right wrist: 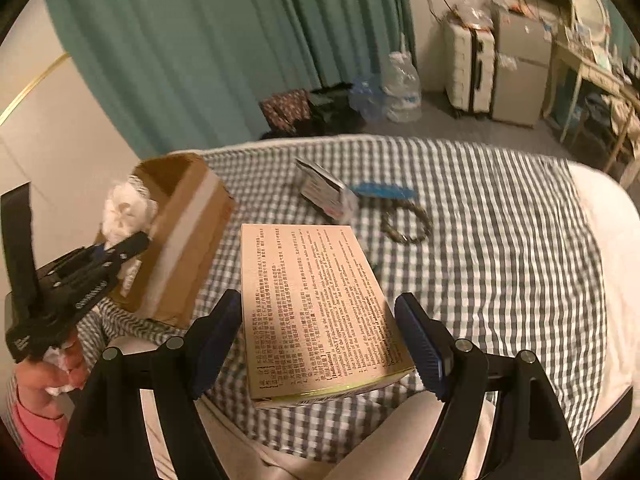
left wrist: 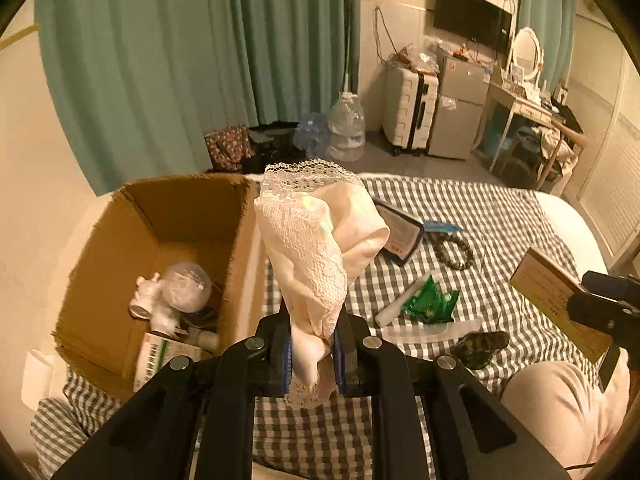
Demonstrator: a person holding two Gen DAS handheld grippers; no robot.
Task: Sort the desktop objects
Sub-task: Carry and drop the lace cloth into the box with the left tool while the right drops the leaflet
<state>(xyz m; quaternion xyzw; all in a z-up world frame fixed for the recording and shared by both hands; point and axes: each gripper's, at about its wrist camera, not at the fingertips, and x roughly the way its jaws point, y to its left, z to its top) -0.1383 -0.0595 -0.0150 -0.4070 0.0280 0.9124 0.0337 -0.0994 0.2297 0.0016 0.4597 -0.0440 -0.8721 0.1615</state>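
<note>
**Both grippers loaded above the checked bed**

The left gripper [left wrist: 313, 350], jaws nearly closed, pinches a cream lace-trimmed cloth [left wrist: 320, 240] beside the open brown cardboard box [left wrist: 192, 216]. The right gripper [right wrist: 320, 344], jaws wide, apparently clamps a tan printed carton [right wrist: 316, 304] above the gingham bedspread [right wrist: 500, 220].

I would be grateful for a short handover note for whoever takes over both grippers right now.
Left gripper: shut on a cream lace cloth, held up beside the cardboard box.
Right gripper: holds a printed carton above the checked bed cover.
Done: bottles and a packet already lie in the box.
Left: both held things, plus the bead bracelet, green packet, white tube and dark case.
</note>
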